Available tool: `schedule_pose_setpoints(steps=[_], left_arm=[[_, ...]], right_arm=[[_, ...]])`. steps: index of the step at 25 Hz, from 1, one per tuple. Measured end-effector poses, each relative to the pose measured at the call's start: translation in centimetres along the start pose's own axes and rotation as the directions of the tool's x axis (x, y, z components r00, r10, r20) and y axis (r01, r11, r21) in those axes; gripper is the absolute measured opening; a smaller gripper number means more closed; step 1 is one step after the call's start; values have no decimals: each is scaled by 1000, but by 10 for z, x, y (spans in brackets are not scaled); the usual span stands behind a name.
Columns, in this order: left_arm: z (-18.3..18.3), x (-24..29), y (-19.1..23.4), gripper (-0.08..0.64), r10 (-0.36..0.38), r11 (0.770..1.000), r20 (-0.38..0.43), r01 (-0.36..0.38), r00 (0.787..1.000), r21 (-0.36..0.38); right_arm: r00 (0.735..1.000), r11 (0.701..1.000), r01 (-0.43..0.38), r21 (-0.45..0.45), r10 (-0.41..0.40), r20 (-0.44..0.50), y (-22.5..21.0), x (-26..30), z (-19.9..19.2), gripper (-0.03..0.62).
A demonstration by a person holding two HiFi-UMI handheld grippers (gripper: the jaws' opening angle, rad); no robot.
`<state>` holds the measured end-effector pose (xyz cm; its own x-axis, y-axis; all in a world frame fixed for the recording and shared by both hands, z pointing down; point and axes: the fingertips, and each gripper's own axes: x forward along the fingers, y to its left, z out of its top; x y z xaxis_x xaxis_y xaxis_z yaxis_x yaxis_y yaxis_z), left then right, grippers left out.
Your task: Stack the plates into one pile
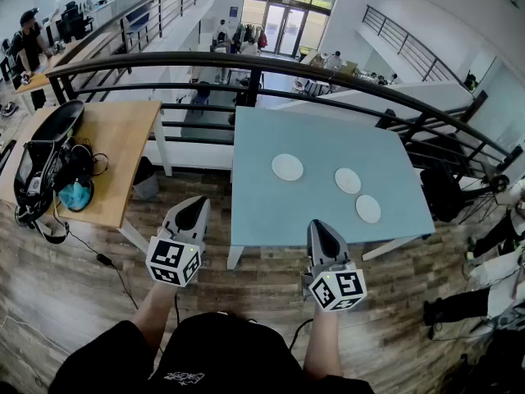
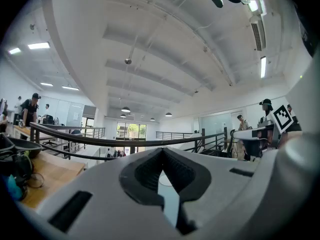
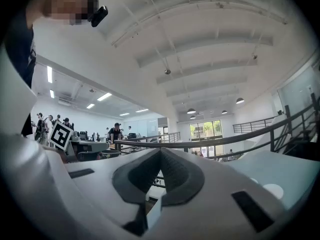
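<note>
Three white plates lie apart on the light blue table (image 1: 271, 220): a larger plate (image 1: 287, 167) near the middle, a second plate (image 1: 348, 180) to its right, and a third plate (image 1: 368, 209) nearer the right front. My left gripper (image 1: 194, 206) is held level off the table's front left corner, shut and empty. My right gripper (image 1: 320, 226) hovers level at the table's front edge, shut, with nothing in it. In the left gripper view, the left gripper (image 2: 161, 150) has a plate (image 2: 165, 179) showing behind its jaws. In the right gripper view, a plate (image 3: 273, 190) lies right of the right gripper (image 3: 160, 150).
A black railing (image 1: 246, 60) runs behind the table. A wooden desk (image 1: 115, 138) stands at the left, with a black bag (image 1: 49, 162) on it. A dark chair (image 1: 447, 191) and a seated person's legs (image 1: 492, 236) are at the right. Below me is wooden floor.
</note>
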<state>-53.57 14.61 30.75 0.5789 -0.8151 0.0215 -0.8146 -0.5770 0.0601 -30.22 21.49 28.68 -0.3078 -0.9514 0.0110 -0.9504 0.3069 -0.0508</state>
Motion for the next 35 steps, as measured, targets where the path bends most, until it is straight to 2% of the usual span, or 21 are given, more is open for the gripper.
schedule_pose_setpoints(steps=[9,19,26,35], left_arm=[[12,13,24,8,-35,999,13,35,999,24],[8,21,25,8,-55,998,18,55,998,6],[-1,36,-4,8,-69,998,-6,69,998,15],[-21,77,-88,8,-65,998,-33,65,997,-18]], right_arm=[[994,994,107,-4,-107,27,-11,17,10,6],[991,991,131,33,-132,20,-20,10,5,8],[992,991,118,63,-120,28,-44,-4,2,8],[996,990,93,104,-92,-8,-130,-45,-16,8]])
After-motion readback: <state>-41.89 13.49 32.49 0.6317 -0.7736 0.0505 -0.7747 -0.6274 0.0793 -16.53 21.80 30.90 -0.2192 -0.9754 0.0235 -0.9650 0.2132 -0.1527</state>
